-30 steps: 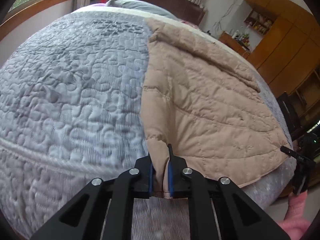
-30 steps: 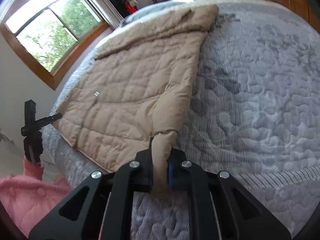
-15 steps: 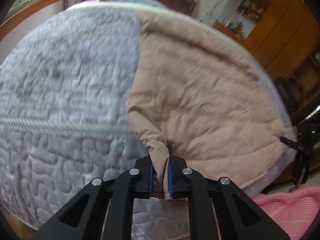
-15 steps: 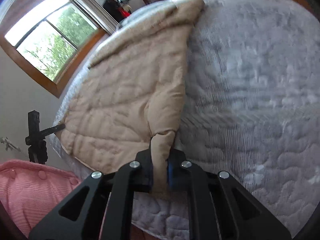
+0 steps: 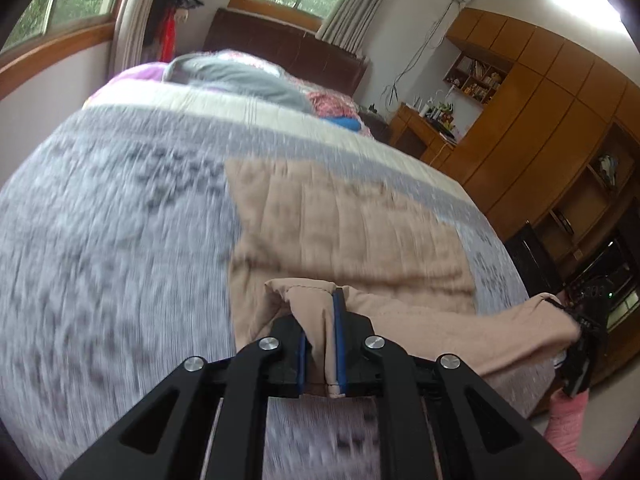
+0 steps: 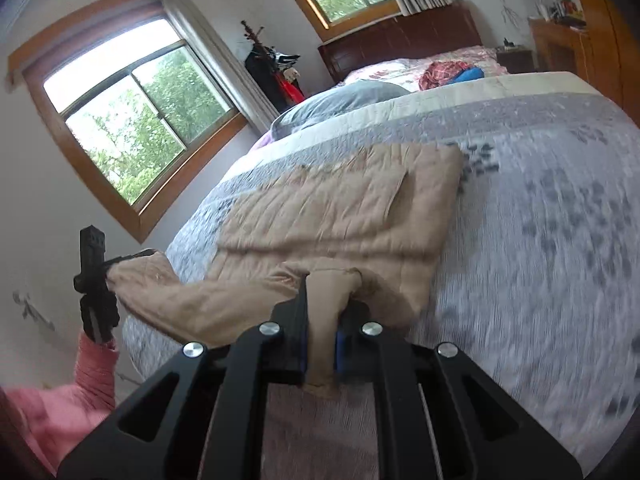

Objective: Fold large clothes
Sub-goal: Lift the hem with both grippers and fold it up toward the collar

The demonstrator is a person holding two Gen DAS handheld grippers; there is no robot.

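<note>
Both tools (image 6: 320, 344) pinch the tan coat's (image 6: 340, 216) hem, seemingly lifted.

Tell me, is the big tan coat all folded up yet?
Not yet. Already done: the tan coat lies spread flat on the bed. In hand: the left gripper and right gripper each pinch a near corner, lifted off the quilt. Left: carry that edge over to the far end, lay it down, let go.

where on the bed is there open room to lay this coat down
Bare grey quilt lies left of the tan coat, and more on its other side. The head end is crowded with a grey pillow and clothes.
</note>
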